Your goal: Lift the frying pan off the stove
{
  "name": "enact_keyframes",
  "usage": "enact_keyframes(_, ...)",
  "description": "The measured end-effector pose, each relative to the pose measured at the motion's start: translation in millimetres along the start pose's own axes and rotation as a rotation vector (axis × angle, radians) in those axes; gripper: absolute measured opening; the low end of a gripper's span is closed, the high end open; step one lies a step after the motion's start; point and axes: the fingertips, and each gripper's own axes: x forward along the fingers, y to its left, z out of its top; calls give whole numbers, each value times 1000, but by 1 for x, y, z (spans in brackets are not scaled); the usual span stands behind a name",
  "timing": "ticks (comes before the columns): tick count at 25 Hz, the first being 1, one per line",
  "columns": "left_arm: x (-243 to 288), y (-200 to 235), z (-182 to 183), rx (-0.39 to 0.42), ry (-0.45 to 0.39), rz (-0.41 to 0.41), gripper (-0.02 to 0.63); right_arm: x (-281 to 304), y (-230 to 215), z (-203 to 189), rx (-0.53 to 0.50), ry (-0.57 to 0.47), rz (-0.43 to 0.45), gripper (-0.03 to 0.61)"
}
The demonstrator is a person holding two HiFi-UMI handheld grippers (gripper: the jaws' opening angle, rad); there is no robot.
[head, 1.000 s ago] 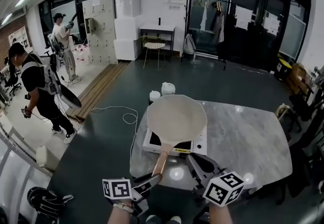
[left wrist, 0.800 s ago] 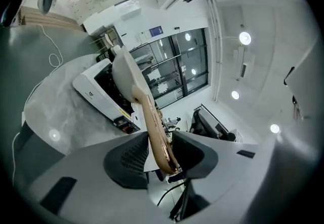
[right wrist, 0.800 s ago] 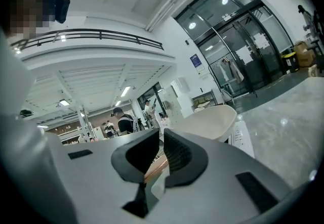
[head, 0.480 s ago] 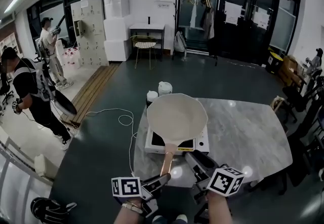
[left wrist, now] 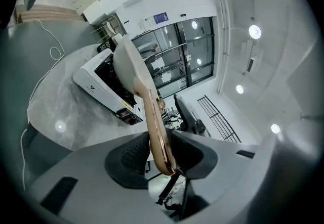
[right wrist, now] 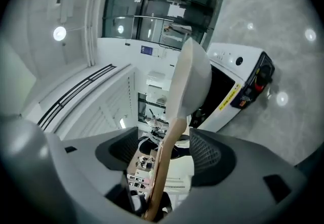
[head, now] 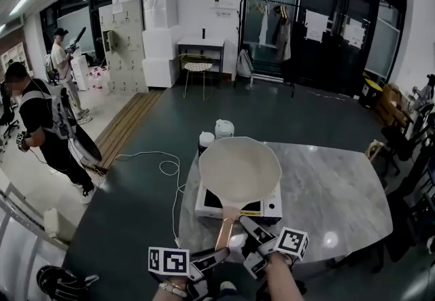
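A cream frying pan [head: 239,170] sits on a white induction stove [head: 272,208] on the marble table, its wooden handle [head: 225,228] pointing toward me. My left gripper [head: 216,256] is shut on the handle's near end. In the left gripper view the handle [left wrist: 154,127] runs between the pads up to the pan [left wrist: 126,63]. My right gripper [head: 242,240] is close on the right, and its jaws are opening. In the right gripper view the handle [right wrist: 169,137] passes between them with gaps on both sides, and the pan [right wrist: 195,74] is beyond.
Two white-lidded jars [head: 225,128] [head: 206,140] stand just behind the stove. The marble table [head: 333,184] stretches to the right. A white cable [head: 163,164] loops on the dark floor at left. Two people [head: 41,123] stand far left.
My left gripper has closed onto the handle's end. The right gripper has moved left beside the handle and opened its jaws round it. The pan stays on the stove.
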Motion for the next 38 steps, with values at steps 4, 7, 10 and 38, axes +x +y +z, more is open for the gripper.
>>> enact_keyframes(4, -2, 0, -2, 3, 11, 12, 146, 30, -12, -12, 87, 69, 0, 310)
enact_keyframes(7, -2, -1, -3, 5, 23, 13, 146, 48, -15, -20, 114, 115, 2, 310)
enact_keyframes(10, -1, -4, -5, 16, 42, 25, 146, 62, -14, -21, 125, 149, 8, 310)
enact_keyframes(38, -9, -14, -7, 85, 81, -2, 152, 91, -9, -26, 138, 297, 24, 196)
